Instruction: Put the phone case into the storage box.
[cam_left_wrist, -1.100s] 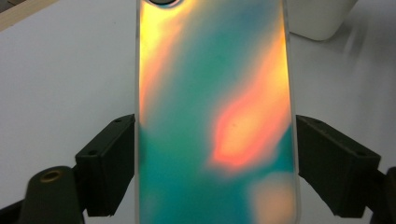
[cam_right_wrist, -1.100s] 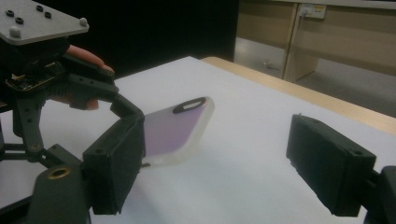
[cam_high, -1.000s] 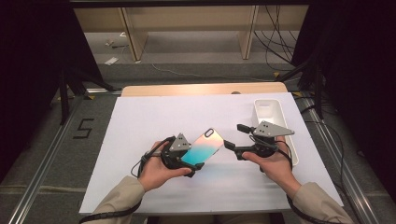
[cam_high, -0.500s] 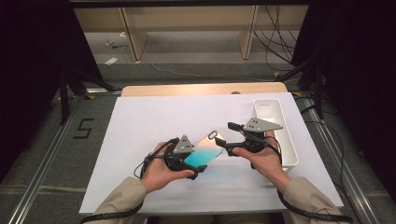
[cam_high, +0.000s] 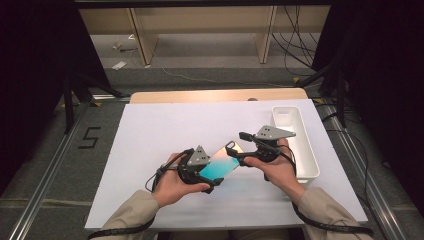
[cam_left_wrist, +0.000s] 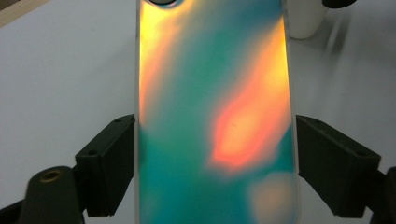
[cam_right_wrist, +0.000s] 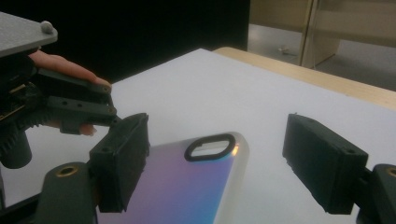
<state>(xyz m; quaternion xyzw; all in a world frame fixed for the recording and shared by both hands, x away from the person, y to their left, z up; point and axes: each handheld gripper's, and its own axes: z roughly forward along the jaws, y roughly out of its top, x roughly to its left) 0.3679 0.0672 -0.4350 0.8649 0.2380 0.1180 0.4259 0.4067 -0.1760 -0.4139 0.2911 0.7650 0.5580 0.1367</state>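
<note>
Phone case ends cut off, blurred

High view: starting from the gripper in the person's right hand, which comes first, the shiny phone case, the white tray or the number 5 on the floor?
1. Phone case: just left of the right gripper, its camera end between the open jaws.
2. White tray: on the gripper's right, beside the hand.
3. Number 5: far left, on the floor past the table edge.
</note>
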